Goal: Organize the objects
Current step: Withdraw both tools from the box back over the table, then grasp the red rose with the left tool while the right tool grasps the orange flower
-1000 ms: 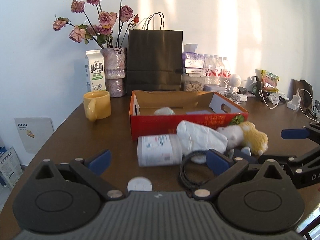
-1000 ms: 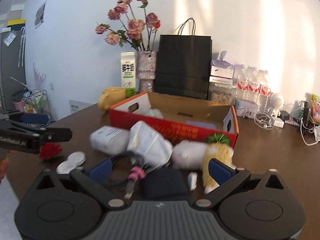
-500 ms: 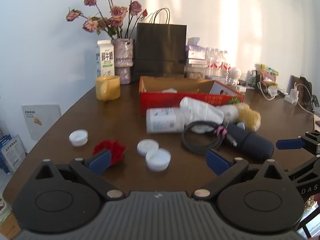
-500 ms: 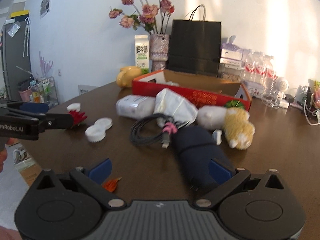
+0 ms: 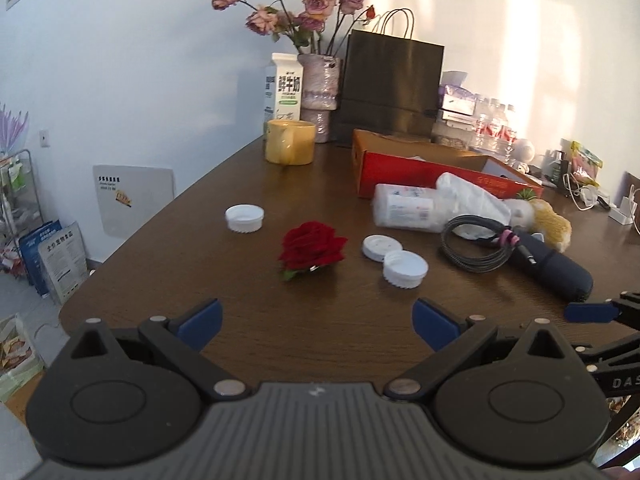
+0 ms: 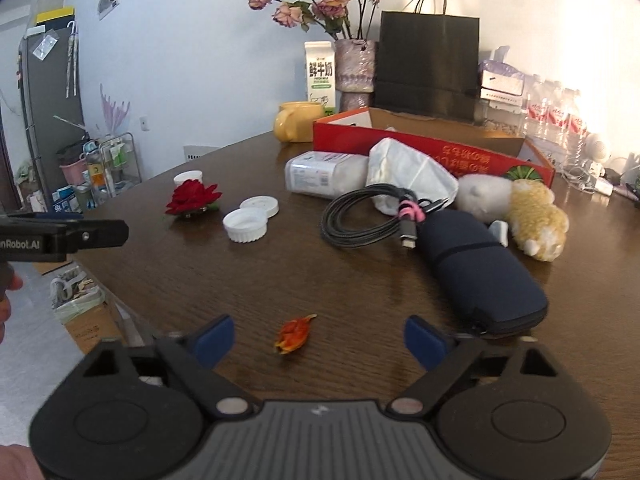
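A red cardboard box (image 5: 400,172) stands open at the back of the brown table (image 5: 248,312). In front of it lie a white packet (image 5: 404,208), a white mask (image 6: 408,176), a coiled black cable (image 6: 360,220), a dark blue pouch (image 6: 476,272), a plush toy (image 6: 528,216), a red rose (image 5: 312,248), white lids (image 5: 404,268) and an orange petal (image 6: 294,334). My left gripper (image 5: 316,324) is open and empty, short of the rose. My right gripper (image 6: 316,338) is open and empty around the petal's spot, above the table edge.
A yellow mug (image 5: 288,146), milk carton (image 5: 282,94), vase of dried roses (image 5: 320,96), black paper bag (image 5: 392,92) and water bottles (image 5: 492,128) stand at the back. Chargers and cables (image 5: 588,196) lie at the far right. The table's left edge drops to floor clutter (image 5: 52,256).
Both grippers have pulled back from the pile toward the table's near edge. The rose, lids, pouch and petal have come into view. Both stay open.
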Action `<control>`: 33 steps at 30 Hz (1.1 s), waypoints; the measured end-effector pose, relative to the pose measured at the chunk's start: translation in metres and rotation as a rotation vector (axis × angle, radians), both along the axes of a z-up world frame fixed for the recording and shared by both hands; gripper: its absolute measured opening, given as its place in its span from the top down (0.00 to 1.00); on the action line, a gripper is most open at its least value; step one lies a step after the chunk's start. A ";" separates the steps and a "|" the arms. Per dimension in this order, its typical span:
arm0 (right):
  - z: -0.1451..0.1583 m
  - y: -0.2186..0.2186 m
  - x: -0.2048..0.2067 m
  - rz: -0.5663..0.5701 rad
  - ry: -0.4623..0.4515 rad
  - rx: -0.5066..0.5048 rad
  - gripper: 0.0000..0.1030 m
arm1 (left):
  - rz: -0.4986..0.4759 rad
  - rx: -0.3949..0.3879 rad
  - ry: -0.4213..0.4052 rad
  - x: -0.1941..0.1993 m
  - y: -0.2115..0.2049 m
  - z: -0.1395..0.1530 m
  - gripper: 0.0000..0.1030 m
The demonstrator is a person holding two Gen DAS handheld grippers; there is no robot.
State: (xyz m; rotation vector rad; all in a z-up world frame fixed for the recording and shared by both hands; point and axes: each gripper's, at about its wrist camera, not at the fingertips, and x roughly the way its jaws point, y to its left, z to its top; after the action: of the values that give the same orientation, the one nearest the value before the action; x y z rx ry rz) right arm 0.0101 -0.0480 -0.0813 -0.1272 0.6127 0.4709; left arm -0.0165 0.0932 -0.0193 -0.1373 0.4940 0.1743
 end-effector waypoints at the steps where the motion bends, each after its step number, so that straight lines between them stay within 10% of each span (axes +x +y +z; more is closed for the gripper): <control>1: -0.001 0.002 0.001 0.003 0.005 -0.004 0.32 | 0.000 -0.002 0.000 -0.001 0.001 0.000 0.00; 10: -0.005 0.012 -0.003 0.035 -0.034 -0.047 0.86 | -0.005 -0.020 0.001 -0.003 0.004 -0.004 0.00; 33: 0.011 -0.003 0.022 0.011 -0.125 -0.005 0.89 | 0.007 0.035 0.013 0.092 0.020 0.006 0.00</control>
State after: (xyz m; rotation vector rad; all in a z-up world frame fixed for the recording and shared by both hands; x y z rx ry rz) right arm 0.0319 -0.0510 -0.0699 -0.1634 0.4910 0.4680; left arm 0.0758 0.1137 -0.0133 -0.1041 0.5034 0.1904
